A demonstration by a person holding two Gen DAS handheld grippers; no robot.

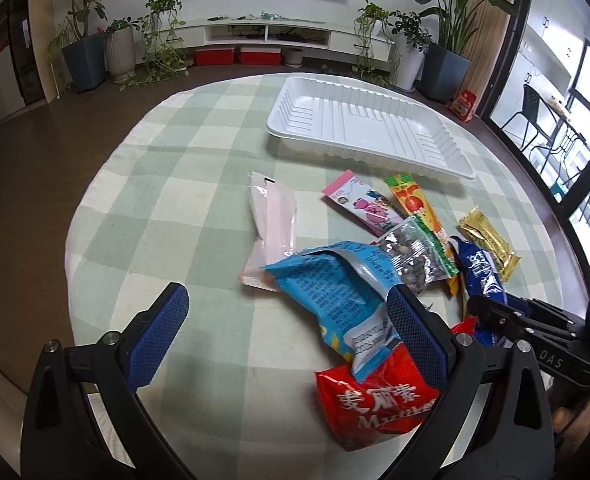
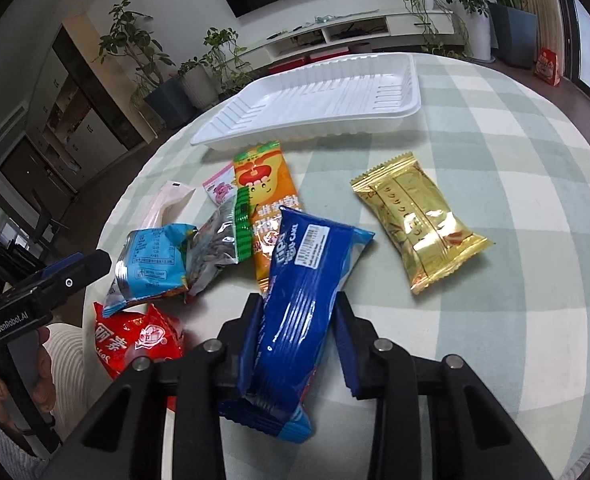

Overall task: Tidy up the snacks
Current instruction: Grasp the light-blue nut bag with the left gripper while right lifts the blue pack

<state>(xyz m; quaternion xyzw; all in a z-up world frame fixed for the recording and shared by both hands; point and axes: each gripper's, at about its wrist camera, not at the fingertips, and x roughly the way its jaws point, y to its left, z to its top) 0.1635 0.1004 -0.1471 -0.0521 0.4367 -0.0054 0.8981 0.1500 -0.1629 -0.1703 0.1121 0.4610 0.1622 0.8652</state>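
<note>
A white plastic tray [image 1: 375, 128] [image 2: 335, 92] stands empty at the far side of the round table. Snack packets lie in a loose pile in front of it. My right gripper [image 2: 297, 320] is shut on a dark blue cake packet [image 2: 303, 288], its fingers on either side of it; that packet also shows in the left wrist view [image 1: 481, 272]. My left gripper [image 1: 287, 320] is open above the near table, its right finger beside a light blue packet [image 1: 335, 292] [image 2: 151, 264] that overlaps a red packet [image 1: 375, 400] [image 2: 135, 340].
A gold packet [image 2: 419, 220] [image 1: 491, 248] lies apart to the right. An orange packet [image 2: 263, 200], a clear seed packet [image 1: 415, 256], a pink cartoon packet [image 1: 359, 200] and a pale pink packet [image 1: 271, 224] lie in the pile. The checked tablecloth [image 1: 175, 184] covers the table.
</note>
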